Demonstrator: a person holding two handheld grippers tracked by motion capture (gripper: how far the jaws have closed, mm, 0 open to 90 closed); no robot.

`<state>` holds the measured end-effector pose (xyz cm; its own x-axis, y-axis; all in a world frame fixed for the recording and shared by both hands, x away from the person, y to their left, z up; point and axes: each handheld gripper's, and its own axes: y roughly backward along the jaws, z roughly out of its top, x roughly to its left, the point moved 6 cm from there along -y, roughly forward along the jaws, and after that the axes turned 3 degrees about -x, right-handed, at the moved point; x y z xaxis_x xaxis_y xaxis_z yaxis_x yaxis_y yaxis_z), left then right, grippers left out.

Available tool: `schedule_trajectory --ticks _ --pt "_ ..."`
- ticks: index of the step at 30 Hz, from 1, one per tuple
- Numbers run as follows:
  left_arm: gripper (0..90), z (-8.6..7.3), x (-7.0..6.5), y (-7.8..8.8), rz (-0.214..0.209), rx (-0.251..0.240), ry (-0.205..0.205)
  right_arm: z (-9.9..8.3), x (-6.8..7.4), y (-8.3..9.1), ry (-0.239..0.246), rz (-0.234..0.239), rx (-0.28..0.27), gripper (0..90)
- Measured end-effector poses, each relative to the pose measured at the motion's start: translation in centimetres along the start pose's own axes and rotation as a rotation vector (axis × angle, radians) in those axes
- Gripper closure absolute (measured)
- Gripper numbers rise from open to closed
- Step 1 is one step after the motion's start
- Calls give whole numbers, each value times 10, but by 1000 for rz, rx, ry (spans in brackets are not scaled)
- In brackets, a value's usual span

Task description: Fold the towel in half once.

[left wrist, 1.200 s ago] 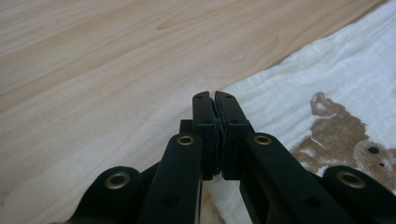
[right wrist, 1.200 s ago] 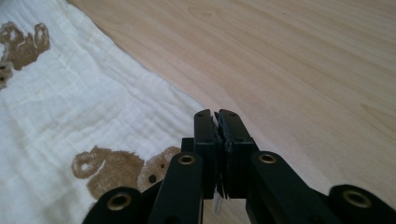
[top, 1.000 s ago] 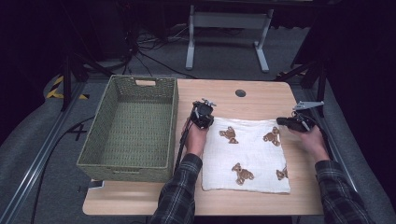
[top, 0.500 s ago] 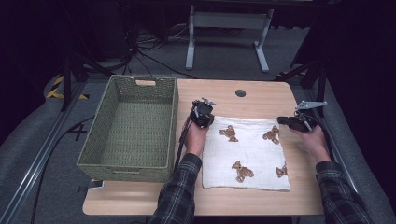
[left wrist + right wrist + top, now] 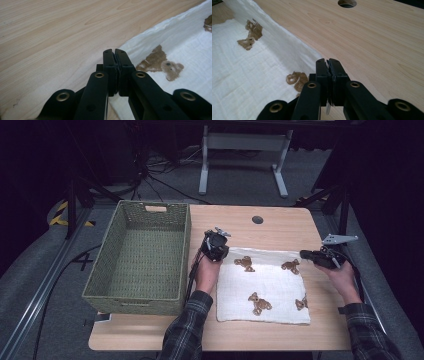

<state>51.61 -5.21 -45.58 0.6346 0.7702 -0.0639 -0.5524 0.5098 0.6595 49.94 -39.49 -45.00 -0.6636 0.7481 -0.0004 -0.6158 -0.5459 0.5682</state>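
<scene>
Step in hand, as I judge it: take the cloth (image 5: 270, 287) by its two far corners to fold it. It lies flat on the table (image 5: 225, 222), right of the basket (image 5: 132, 297).

1. Left gripper (image 5: 216, 245): clenched, at the cloth corner nearest the basket. I cannot tell whether fabric is pinched between the pads.
2. Right gripper (image 5: 305, 255): clenched, at the cloth corner farthest from the basket. Again I cannot confirm a pinch.
3. I would verify both holds, then lift both corners level and together so the far edge stays straight.

The basket wall stands close beside the left hand, so I allow clearance there. A cable hole (image 5: 257, 219) lies right of the basket, beyond the cloth; it obstructs nothing.
</scene>
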Motion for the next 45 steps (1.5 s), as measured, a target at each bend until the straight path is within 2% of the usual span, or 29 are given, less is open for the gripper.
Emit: schedule_trajectory --ticks 4,10,14,20,23,25,29,37,44,45 --pt "878 -6 -5 7 15 14 -28 -2 8 7 12 8 -7 869" --pt "878 -14 -12 19 16 9 -44 -6 20 18 28 21 -8 868" --pt "878 -18 -16 26 -1 3 -41 -11 29 24 38 28 -3 869" --pt "878 -29 -23 34 -44 -9 -18 -19 38 31 16 56 2 869" --pt "878 -34 -25 39 -63 1 -21 -20 43 35 16 68 -2 868" --pt "878 -38 -28 42 -81 -7 -6 -21 46 38 18 71 -4 868" --pt "878 -45 -34 49 -77 -4 -15 -26 53 43 12 83 -7 868" --pt "878 -55 -45 61 -65 1 -29 -33 67 50 30 94 3 869" --pt "878 -66 -55 70 -76 3 -49 -39 76 59 30 102 -3 868" --pt "878 -67 -56 71 -76 -3 -43 -40 77 60 34 105 -2 868"
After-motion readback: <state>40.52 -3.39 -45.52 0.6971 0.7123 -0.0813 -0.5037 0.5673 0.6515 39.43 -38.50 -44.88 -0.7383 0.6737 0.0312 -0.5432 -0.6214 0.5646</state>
